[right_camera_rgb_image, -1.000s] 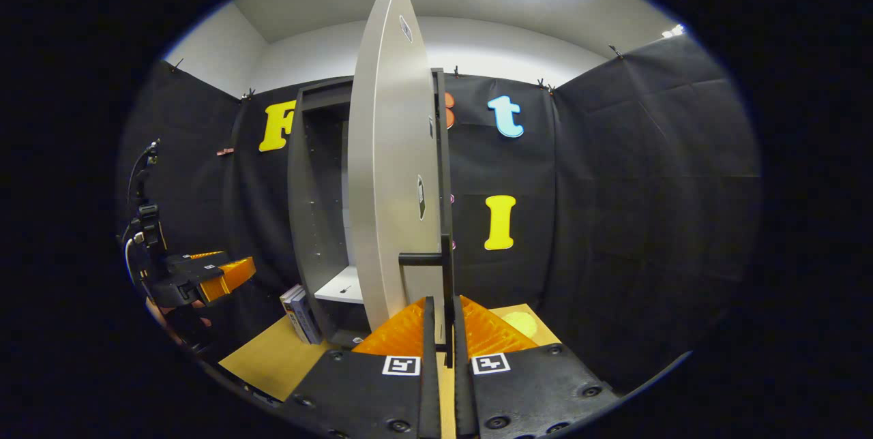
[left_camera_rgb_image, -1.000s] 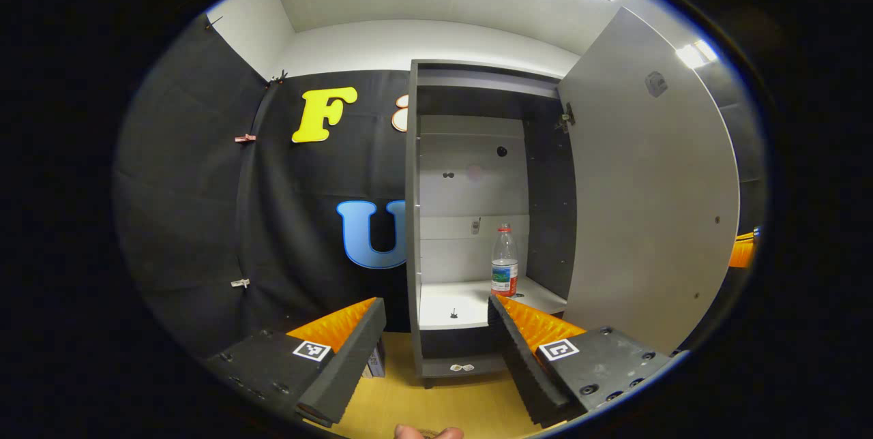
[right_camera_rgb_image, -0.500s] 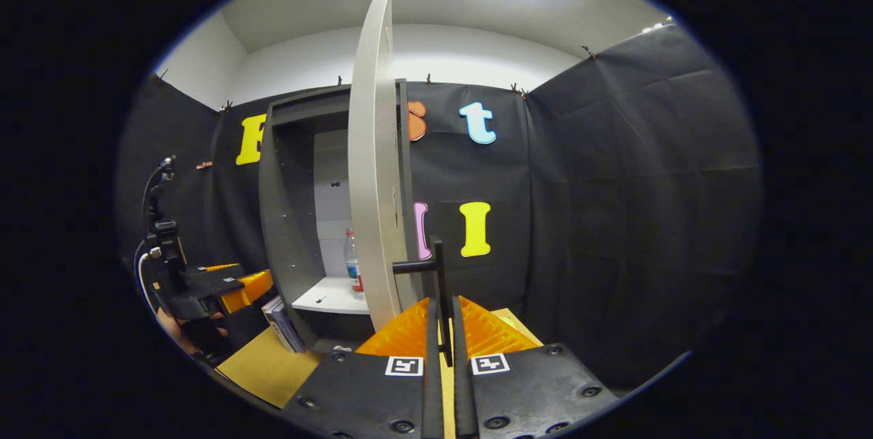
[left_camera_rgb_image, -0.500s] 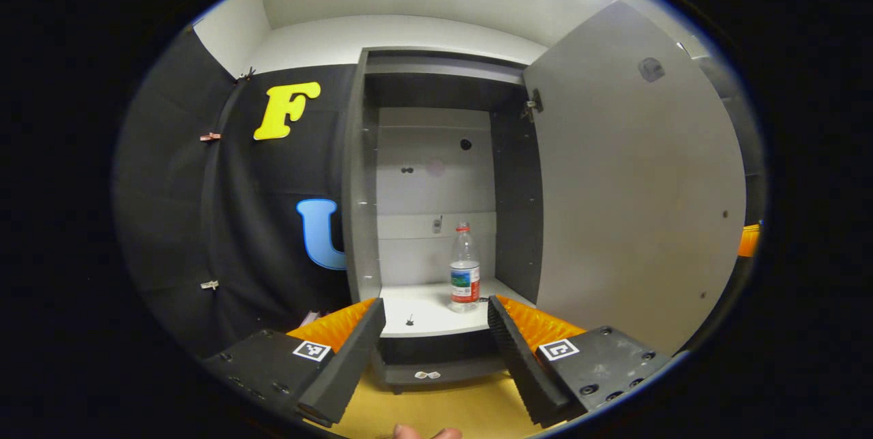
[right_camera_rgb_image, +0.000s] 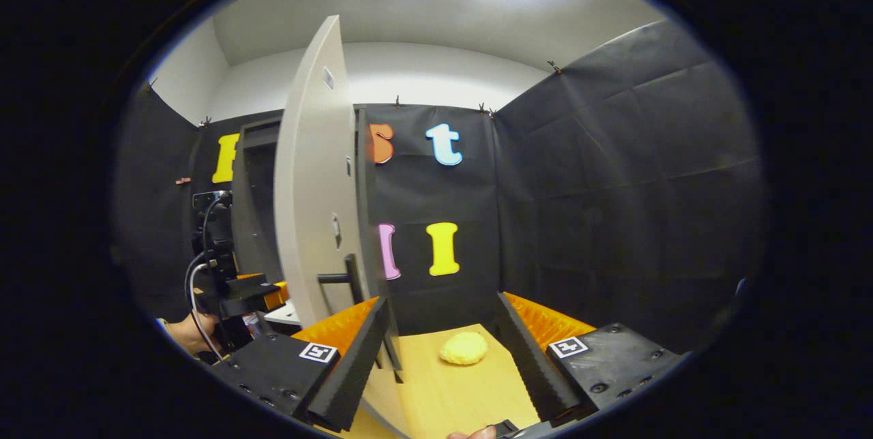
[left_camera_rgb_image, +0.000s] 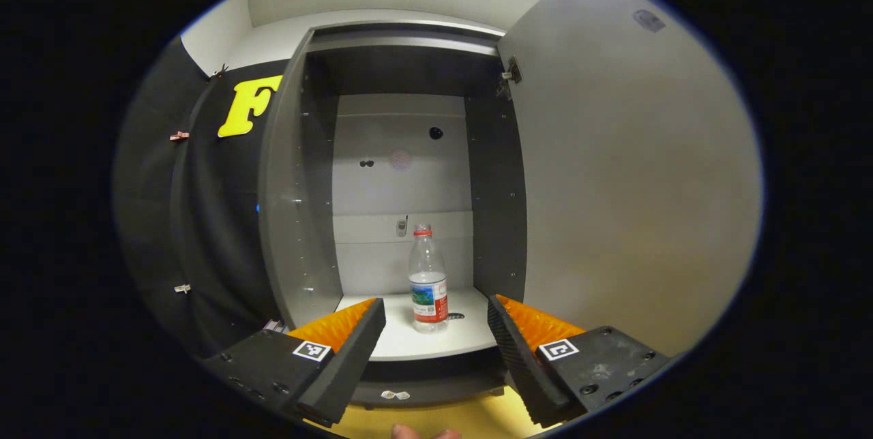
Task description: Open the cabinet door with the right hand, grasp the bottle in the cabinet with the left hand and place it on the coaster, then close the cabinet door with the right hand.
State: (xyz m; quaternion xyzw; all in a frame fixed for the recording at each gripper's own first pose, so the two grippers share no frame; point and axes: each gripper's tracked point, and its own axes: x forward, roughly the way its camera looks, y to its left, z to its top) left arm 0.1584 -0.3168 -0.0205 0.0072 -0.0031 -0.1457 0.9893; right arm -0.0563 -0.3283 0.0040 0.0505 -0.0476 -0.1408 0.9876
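A clear plastic bottle (left_camera_rgb_image: 428,289) with a red cap stands upright on the white shelf (left_camera_rgb_image: 423,340) inside the open grey cabinet (left_camera_rgb_image: 293,193). My left gripper (left_camera_rgb_image: 436,320) is open and lined up with the bottle, a short way in front of it. The cabinet door (left_camera_rgb_image: 627,173) is swung wide to the right. In the right gripper view the door (right_camera_rgb_image: 310,180) shows nearly edge-on, with its dark handle (right_camera_rgb_image: 344,277) free. My right gripper (right_camera_rgb_image: 443,330) is open beside the door. A yellow coaster (right_camera_rgb_image: 464,347) lies on the table ahead. The left gripper (right_camera_rgb_image: 242,292) shows at left.
The wooden tabletop (right_camera_rgb_image: 443,391) runs under both grippers. A hand (right_camera_rgb_image: 187,330) holds the left gripper at the far left of the right gripper view. Books (left_camera_rgb_image: 273,325) lean beside the cabinet's left side.
My right gripper has let go of the door handle, opened, and drawn back to the right. The left gripper has moved closer to the cabinet and centred on the bottle.
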